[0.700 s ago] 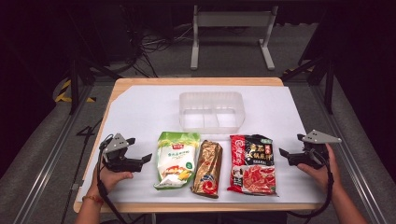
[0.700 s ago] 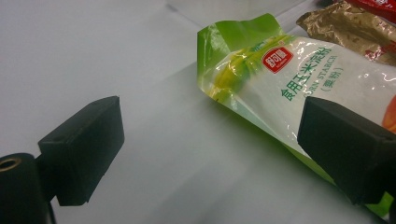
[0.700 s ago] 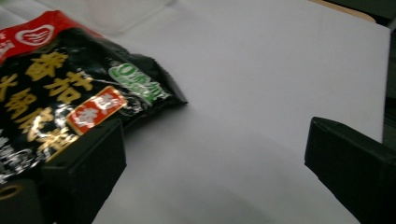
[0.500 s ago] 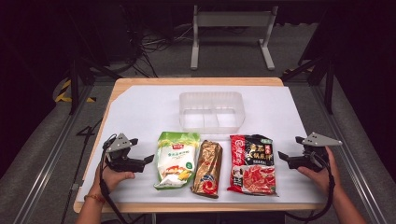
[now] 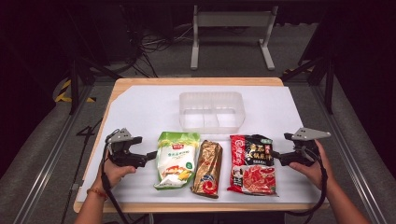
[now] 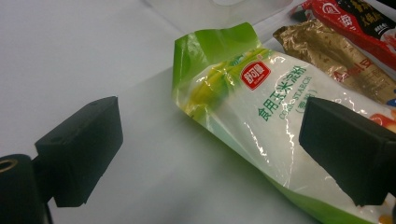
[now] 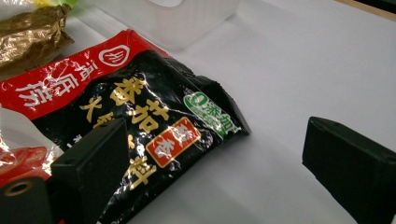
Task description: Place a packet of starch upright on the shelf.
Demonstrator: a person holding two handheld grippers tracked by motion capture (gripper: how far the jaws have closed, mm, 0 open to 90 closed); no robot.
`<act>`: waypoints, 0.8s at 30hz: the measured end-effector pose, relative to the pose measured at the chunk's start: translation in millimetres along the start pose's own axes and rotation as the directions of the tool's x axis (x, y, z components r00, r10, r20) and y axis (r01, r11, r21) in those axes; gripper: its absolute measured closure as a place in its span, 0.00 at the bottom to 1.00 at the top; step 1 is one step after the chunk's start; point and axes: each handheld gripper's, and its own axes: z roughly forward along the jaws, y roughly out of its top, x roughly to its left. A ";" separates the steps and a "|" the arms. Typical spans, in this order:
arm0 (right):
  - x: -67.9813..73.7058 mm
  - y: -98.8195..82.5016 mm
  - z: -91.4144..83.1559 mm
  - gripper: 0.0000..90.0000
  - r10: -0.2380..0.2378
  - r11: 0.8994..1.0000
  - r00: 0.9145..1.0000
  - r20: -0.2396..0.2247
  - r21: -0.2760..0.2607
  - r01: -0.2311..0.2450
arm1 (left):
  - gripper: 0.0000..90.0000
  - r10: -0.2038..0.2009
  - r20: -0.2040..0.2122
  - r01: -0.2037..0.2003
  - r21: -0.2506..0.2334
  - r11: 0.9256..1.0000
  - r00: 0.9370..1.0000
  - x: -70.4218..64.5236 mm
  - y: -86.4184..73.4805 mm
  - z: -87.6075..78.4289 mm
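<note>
Left gripper [image 5: 148, 156] jaws released, green starch bag [image 5: 176, 158] just beside at its 3 o'clock. Right gripper [image 5: 276, 157] jaws released, red-black sauce packet [image 5: 253, 164] just beside at its 9 o'clock.

1. Green starch bag [image 6: 261, 121]: lower end cut by the left gripper view's bottom edge, partly behind a jaw.
2. Red-black sauce pack [image 7: 140, 116]: cut by the right gripper view's left edge.
3. Gold pack [image 5: 208, 168]: print too small to read from the high view.
4. Clear tray [image 5: 212, 112]: inside dividers indistinct.

Glossy plastic green pouch [image 6: 261, 116], crinkled gold foil pack [image 5: 208, 168], shiny red-black sachet [image 7: 121, 116], and translucent plastic tub [image 5: 212, 112] on matt white paper [image 5: 149, 112].
</note>
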 end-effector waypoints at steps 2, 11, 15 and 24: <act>1.9 6.8 2.6 0.09 -0.010 1.000 1.000 -0.002 0.011 0.010 | 0.07 -0.002 0.005 0.002 0.010 1.000 1.000 0.8 2.2 4.2; 10.6 -4.9 7.8 0.09 -0.011 1.000 1.000 -0.022 -0.015 0.011 | 0.06 -0.047 0.048 0.042 0.096 0.995 0.998 8.4 15.5 38.6; 10.9 -10.3 9.2 0.10 -0.043 0.999 0.999 -0.014 0.007 0.043 | 0.06 -0.063 0.064 0.053 0.141 0.989 0.996 11.1 19.4 54.6; 3.6 -18.1 10.6 0.11 -0.009 1.000 0.999 -0.041 0.006 0.010 | 0.05 -0.019 0.134 -0.006 0.186 0.983 0.991 2.3 20.4 74.5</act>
